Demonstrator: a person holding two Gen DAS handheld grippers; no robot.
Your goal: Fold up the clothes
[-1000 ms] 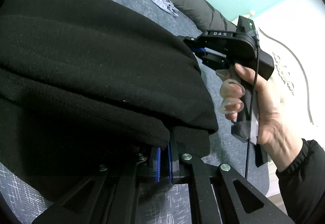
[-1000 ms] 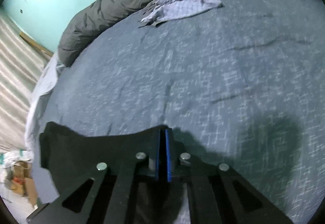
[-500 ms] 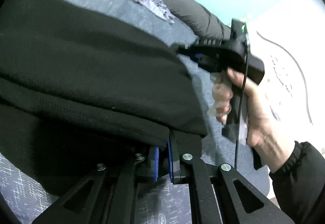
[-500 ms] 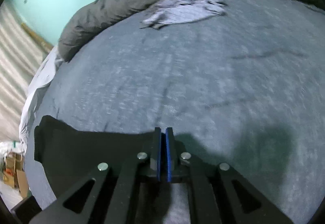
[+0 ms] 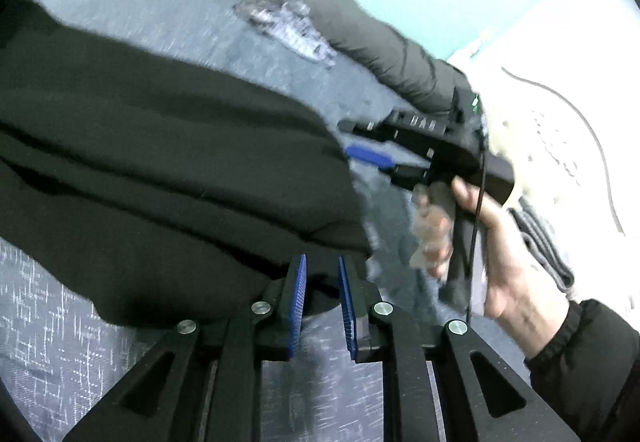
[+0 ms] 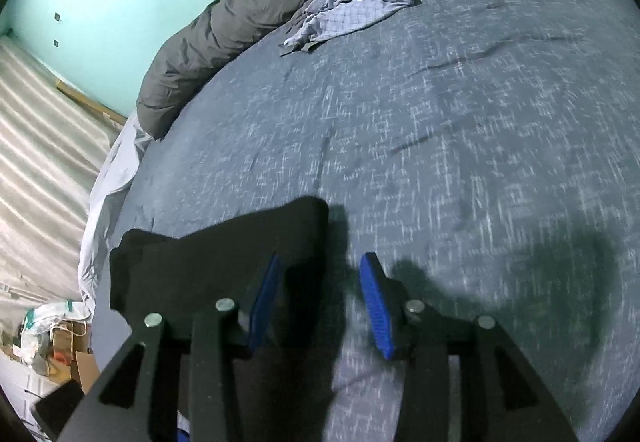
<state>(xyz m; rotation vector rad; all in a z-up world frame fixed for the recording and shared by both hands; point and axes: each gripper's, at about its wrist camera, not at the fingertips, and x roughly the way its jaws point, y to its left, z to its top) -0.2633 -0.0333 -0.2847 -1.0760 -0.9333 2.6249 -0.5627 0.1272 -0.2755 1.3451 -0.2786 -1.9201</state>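
Note:
A black garment (image 5: 160, 169) lies folded in layers on the blue-grey bedspread (image 5: 56, 354). My left gripper (image 5: 320, 266) is open, its blue pads at the garment's near edge with nothing between them. My right gripper (image 6: 320, 262) is open too; a corner of the black garment (image 6: 224, 254) lies just ahead of its left pad. The right gripper also shows in the left wrist view (image 5: 360, 153), held by a hand beside the garment's right edge.
A crumpled grey checked cloth (image 6: 356, 1) lies far up the bed, against a rolled grey duvet (image 6: 224, 41). The bed's left edge drops to a cluttered floor with boxes (image 6: 60, 342). A white carved headboard (image 5: 560, 145) stands at the right.
Both grippers have opened and let go of the black garment, which now rests on the bed. The right gripper has drawn back a little from the garment's edge.

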